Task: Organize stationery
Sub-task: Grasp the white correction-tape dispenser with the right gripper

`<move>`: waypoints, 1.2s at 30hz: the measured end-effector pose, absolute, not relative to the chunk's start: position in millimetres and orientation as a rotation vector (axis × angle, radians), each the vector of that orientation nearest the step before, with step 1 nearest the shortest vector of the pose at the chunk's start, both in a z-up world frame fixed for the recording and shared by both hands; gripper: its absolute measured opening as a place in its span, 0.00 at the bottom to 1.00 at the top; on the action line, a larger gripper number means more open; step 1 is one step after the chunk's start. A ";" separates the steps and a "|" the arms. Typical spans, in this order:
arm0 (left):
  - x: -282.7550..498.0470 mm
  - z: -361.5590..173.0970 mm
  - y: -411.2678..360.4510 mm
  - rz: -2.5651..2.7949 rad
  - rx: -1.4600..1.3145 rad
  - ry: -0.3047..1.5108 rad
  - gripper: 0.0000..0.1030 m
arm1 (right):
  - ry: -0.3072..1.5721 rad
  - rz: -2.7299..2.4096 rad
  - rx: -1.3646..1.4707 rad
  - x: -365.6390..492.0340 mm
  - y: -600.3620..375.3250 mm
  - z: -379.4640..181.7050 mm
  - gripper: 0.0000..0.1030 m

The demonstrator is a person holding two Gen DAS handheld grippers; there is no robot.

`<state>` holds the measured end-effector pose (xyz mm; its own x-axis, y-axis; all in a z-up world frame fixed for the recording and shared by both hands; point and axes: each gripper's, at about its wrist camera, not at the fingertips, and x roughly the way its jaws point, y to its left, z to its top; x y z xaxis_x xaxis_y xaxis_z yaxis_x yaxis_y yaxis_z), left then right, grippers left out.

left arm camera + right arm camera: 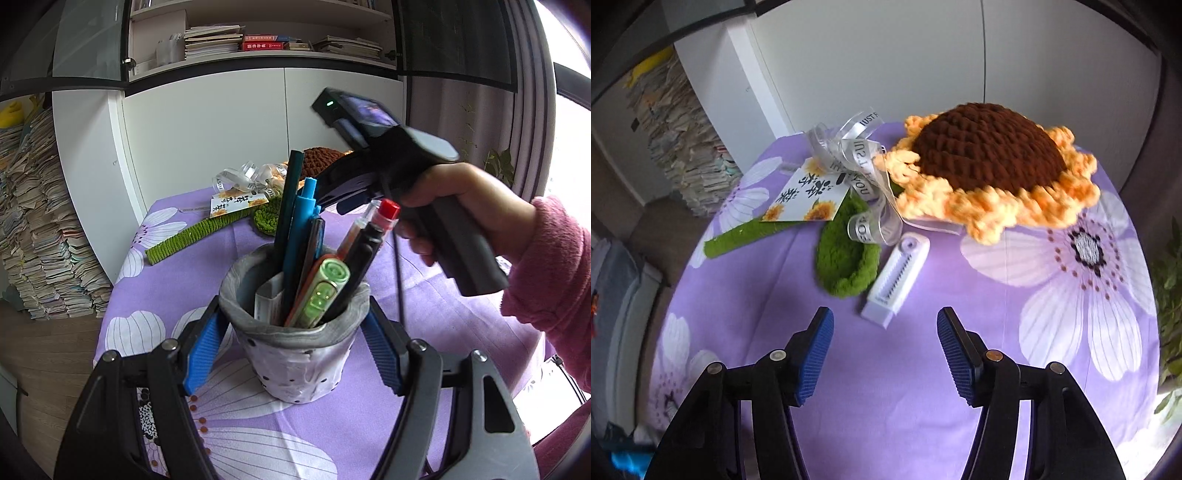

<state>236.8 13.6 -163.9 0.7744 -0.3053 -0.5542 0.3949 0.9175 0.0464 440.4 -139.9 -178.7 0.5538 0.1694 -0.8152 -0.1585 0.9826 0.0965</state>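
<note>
In the left wrist view my left gripper (pixel 293 328) is shut on a grey-and-white pen holder (pixel 295 350), its blue pads against both sides. The holder stands on the purple floral tablecloth (pixel 424 306) and holds several pens, among them a green highlighter (pixel 323 291), a teal pen (pixel 301 236) and a red-capped pen (pixel 373 236). The right gripper body (pixel 402 173), held by a hand in a pink sleeve, hovers behind the holder. In the right wrist view my right gripper (pixel 885 332) is open and empty, just short of a white correction tape (pixel 897 277) lying on the cloth.
A crocheted sunflower (pixel 990 166) with green leaf (pixel 846 254), stem (pixel 738 236), ribbon (pixel 857 158) and a paper tag (pixel 809 199) lies at the table's far side. White cabinets stand behind. Stacked books (pixel 33 221) stand left of the table.
</note>
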 end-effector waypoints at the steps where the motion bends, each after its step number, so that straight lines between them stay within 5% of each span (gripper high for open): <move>1: 236.9 -163.9 13.6 -0.381 0.164 0.571 0.70 | 0.968 0.179 -0.012 445.7 -135.6 -181.3 0.57; 4: 237.4 -164.0 13.8 -0.382 0.164 0.572 0.70 | 1.022 0.136 -0.055 458.9 -128.6 -194.9 0.37; 21: 236.4 -164.9 14.5 -0.376 0.161 0.573 0.70 | 1.104 0.164 -0.037 474.7 -121.0 -205.2 0.33; 25: 235.5 -163.9 15.0 -0.379 0.161 0.574 0.70 | 1.105 0.155 -0.045 473.0 -122.4 -203.8 0.24; 36: 235.5 -163.5 13.3 -0.377 0.156 0.574 0.70 | 1.117 0.323 -0.145 366.8 -162.8 -186.8 0.20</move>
<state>235.5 13.3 -163.5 0.7736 -0.3038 -0.5562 0.3900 0.9200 0.0399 366.8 -162.8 -186.8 0.3974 0.1820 -0.8994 -0.3260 0.9442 0.0471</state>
